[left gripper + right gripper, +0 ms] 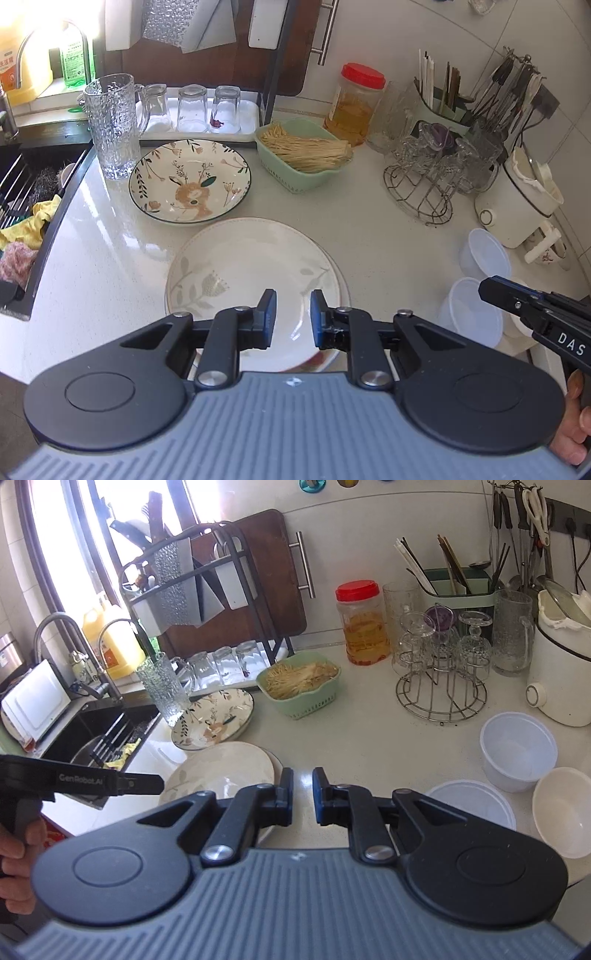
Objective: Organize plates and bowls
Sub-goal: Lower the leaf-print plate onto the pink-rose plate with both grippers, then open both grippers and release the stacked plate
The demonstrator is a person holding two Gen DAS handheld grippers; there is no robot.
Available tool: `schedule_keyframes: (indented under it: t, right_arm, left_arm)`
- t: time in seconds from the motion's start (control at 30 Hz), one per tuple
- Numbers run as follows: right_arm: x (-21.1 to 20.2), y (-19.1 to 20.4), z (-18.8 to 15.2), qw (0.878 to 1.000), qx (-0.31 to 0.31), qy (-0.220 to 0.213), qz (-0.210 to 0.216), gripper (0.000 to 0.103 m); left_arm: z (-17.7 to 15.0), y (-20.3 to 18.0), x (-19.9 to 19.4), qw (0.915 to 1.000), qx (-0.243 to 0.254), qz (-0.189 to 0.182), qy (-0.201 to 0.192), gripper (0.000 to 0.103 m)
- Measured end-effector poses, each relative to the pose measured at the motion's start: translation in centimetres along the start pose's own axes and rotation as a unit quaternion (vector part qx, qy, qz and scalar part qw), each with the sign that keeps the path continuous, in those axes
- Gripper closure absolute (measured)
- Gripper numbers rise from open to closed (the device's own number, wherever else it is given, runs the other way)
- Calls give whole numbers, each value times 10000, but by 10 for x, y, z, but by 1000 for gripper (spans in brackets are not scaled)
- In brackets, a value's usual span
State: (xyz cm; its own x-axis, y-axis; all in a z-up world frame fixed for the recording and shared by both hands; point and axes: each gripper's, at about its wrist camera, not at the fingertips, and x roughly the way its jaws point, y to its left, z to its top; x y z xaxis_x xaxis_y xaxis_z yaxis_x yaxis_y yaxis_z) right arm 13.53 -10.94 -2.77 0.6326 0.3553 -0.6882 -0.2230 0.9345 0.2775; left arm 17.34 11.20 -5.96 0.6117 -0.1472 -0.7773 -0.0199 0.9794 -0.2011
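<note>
A: What lies on the counter [110,236]?
B: A glossy stone top. The plates [255,280] are round, glazed ceramic with pale leaf prints, one stacked on another, lying flat. Just behind them sits the deer bowl [190,181], shallow, dark-rimmed, flat too.
A: And right of the plates?
B: Two frosted plastic tubs [517,746] and a plain white bowl [563,816], all mouths up. Behind the plates, a ribbed glass jug [110,125] and a green basket [303,155] of dry noodles.
A: The claws?
B: The left gripper [293,317] hangs over the plates' near side, jaws drawn nearly together, pinching nothing. The right gripper [303,794], over bare counter right of the plates, is likewise nearly closed and empty
</note>
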Motion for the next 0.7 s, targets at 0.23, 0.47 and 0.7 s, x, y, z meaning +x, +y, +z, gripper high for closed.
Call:
schedule_keyframes:
  t: [0.23,0.47,0.7]
  right_arm:
    - [22,8,11,9998,47,97,-136,88]
    - [47,13,24,9995,116,122,-263,60]
    - [75,16,32,9983,411,261,-309,20]
  left_arm:
    - [25,20,20,9999,-48,-15,112,82]
    - [51,40,30,9999,-26,70,-68,52]
    - [76,65,45,9998,-7,114,-175,27]
